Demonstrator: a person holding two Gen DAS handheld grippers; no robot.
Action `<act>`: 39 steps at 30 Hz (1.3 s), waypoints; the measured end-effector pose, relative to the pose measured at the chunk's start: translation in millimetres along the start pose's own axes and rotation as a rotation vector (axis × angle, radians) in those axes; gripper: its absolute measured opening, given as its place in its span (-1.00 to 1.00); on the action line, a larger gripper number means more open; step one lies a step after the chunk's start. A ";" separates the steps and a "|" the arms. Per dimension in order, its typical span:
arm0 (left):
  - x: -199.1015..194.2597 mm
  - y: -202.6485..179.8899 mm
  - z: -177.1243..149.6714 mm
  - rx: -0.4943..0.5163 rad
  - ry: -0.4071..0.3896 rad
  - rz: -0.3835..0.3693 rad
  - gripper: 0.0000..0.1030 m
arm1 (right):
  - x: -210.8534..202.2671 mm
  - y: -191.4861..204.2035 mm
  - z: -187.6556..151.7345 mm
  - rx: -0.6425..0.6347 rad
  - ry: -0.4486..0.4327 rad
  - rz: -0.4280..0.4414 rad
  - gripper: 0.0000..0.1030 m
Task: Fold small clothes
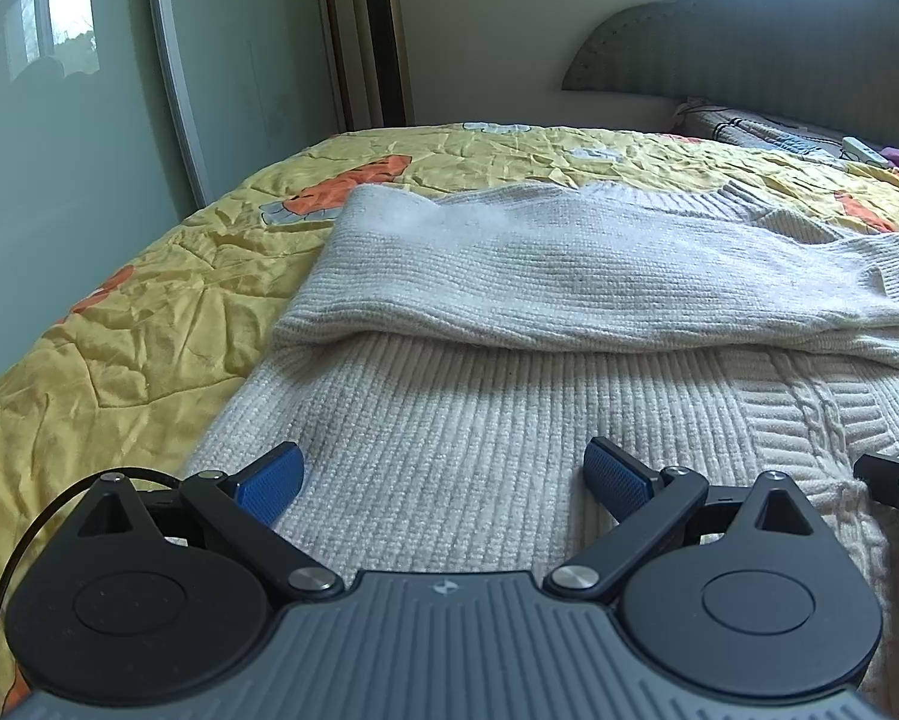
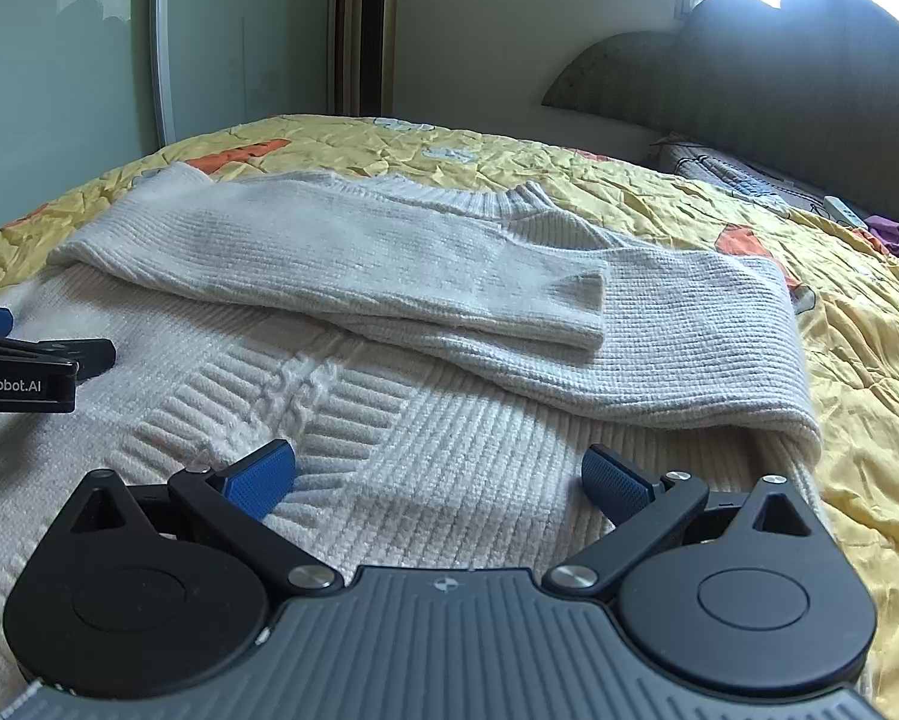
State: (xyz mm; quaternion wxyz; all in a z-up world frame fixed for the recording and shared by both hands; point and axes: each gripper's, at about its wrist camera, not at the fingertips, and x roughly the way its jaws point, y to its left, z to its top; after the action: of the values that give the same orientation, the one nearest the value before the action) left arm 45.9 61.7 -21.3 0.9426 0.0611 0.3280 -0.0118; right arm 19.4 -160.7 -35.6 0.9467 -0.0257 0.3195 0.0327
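Lying flat on the yellow bedspread (image 1: 119,348), the white knit sweater (image 1: 449,432) has both sleeves folded across its chest, left sleeve (image 2: 329,264) on top. Left gripper (image 1: 443,480) and right gripper (image 2: 437,480) rest low over the near hem, jaws spread wide, holding nothing.

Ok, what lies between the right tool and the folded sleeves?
Only the sweater's own ribbed body, with a cable-knit strip; nothing else lies before the folded sleeves. The right wrist view shows it, right tool open.
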 end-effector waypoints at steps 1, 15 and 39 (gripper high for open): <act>-1.2 0.1 -0.5 -0.002 0.000 0.000 0.95 | 0.0 0.0 0.1 0.000 0.000 0.000 1.00; -5.8 0.8 -3.4 -0.009 0.002 0.000 0.95 | -3.1 0.2 -2.6 -0.011 0.000 -0.011 1.00; -11.2 1.0 -6.4 -0.008 0.001 0.001 0.96 | -6.3 0.7 -5.0 -0.013 0.000 -0.013 1.00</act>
State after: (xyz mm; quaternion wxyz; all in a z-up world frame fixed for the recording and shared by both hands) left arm 33.2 63.3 -19.3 0.9427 0.0574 0.3286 -0.0099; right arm 11.3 -160.7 -35.7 0.9467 -0.0341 0.3190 0.0286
